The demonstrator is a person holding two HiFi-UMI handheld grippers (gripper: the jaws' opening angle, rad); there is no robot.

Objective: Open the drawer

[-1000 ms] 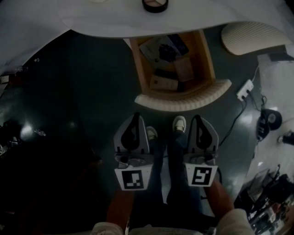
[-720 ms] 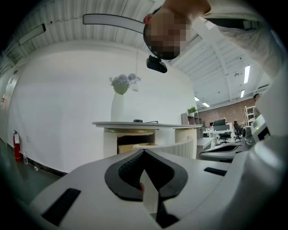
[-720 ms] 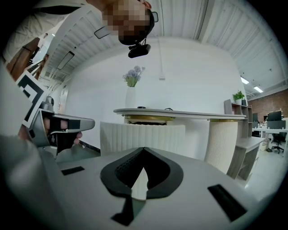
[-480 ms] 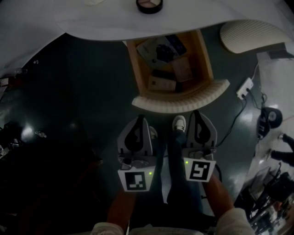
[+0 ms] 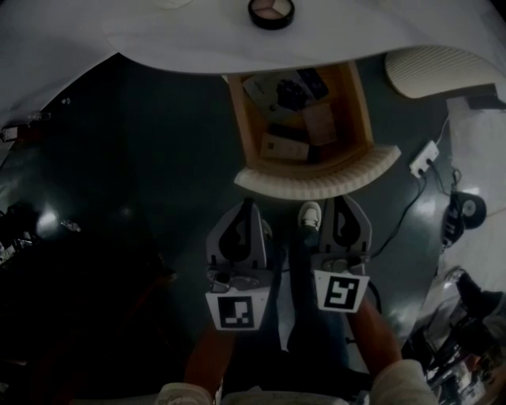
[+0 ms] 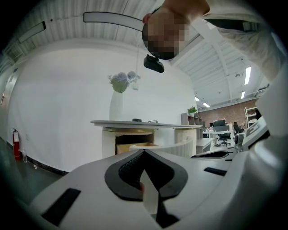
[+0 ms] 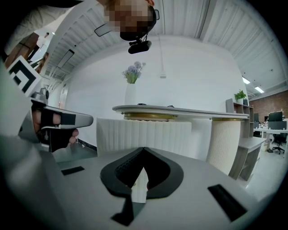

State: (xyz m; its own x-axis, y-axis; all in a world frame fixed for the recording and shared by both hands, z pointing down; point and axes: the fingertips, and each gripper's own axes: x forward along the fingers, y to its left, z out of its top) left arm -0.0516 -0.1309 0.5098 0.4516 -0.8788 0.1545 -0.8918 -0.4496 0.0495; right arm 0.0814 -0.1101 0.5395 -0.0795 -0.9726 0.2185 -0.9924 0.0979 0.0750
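Boxes [image 5: 286, 147] inside the open drawer [image 5: 316, 180] show only in your head view, while the gripper views show your left gripper [image 6: 143, 152] and right gripper [image 7: 143, 149] closed, empty.

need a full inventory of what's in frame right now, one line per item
counter: one, white, curved, top of head view
drawer: one, cream ribbed front, wooden inside, pulled open under the counter, holding boxes
round compact: one, black-rimmed, on the counter
vase of flowers: one, white, on the counter
power strip: one, white, on the floor right of the drawer
fire extinguisher: one, red, by the wall
shoe: one clearly seen, white, before the drawer
left gripper: grey, shut, empty
right gripper: grey, shut, empty
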